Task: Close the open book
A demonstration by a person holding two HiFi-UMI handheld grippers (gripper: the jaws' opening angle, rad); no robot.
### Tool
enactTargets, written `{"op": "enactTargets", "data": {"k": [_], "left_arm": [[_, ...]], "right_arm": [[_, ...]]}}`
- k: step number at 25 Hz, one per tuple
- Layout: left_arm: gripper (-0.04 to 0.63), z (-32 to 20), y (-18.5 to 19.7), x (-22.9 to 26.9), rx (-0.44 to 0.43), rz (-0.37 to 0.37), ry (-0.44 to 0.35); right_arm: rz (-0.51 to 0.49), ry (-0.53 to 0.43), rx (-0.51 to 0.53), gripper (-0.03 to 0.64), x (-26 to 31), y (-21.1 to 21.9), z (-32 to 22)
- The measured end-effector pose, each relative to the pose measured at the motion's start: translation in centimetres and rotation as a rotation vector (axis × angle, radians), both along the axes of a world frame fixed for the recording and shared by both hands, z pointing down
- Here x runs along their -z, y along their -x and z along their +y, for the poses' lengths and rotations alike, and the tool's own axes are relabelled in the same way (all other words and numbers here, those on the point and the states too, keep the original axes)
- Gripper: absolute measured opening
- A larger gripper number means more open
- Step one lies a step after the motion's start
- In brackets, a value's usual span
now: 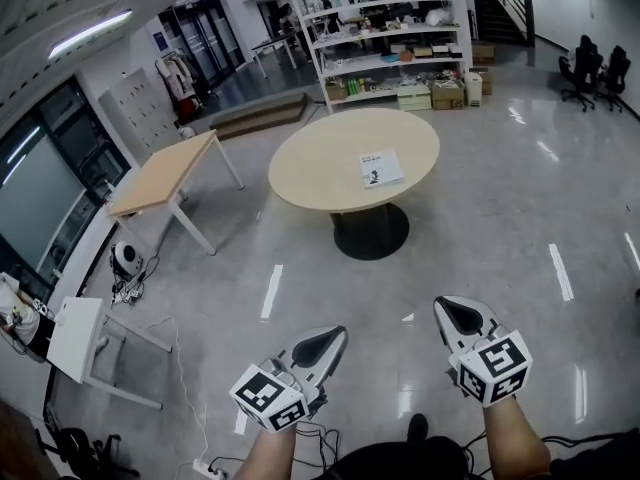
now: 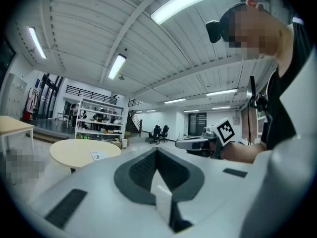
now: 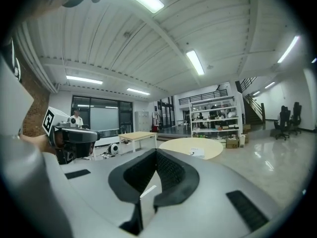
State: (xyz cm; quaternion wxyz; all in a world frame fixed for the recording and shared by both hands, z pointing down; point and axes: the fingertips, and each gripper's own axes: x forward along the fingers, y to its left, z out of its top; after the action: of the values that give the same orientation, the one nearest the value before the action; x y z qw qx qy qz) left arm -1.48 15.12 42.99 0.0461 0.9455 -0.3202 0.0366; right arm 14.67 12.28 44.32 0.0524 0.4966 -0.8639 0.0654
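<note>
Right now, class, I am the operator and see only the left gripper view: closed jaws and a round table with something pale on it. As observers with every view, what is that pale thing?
Observer: In the head view it is a book, lying flat on the round table, right of its middle. It is too small to tell whether it is open.
Operator: And the jaws I cannot see?
Observer: The right gripper view shows the right gripper with its jaws together and nothing between them.
Operator: How near are we?
Observer: In the head view the left gripper and the right one hang over the floor, well short of the table.
</note>
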Motion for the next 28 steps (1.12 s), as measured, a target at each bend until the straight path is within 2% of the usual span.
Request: {"op": "enactTargets", "data": {"k": [5, 9, 14, 17, 22, 28], "left_arm": [[-0.008, 6.3, 6.3, -1.0, -0.024, 0.005, -0.005], [-0.008, 12.0, 10.8, -1.1, -0.021, 0.045, -0.013], [-0.008, 17.8, 14.7, -1.9, -0.058, 0.067, 0.018], [-0.008, 20.6, 15.5, -1.1, -0.072, 0.081, 0.016], [-0.008, 23.8, 15.3, 0.6, -0.040, 0.084, -0.023], [-0.008, 26.7, 12.7, 1.7, -0.024, 0.058, -0.035]], "right_arm": [[0.022, -0.008, -0.015, -0.001, -0.5, 6.0, 6.7], [0.073, -0.021, -0.058, 0.000, -1.1, 9.8, 12.9], [0.023, -0.008, -0.079, 0.000, -0.8, 14.0, 19.7], [0.027, -0.040, -0.072, 0.000, 1.1, 15.4, 23.2], [0.008, -0.060, -0.111, -0.002, 3.2, 13.7, 26.9], [0.089, -0.115, -0.123, -0.001, 4.7, 10.9, 29.8]]}}
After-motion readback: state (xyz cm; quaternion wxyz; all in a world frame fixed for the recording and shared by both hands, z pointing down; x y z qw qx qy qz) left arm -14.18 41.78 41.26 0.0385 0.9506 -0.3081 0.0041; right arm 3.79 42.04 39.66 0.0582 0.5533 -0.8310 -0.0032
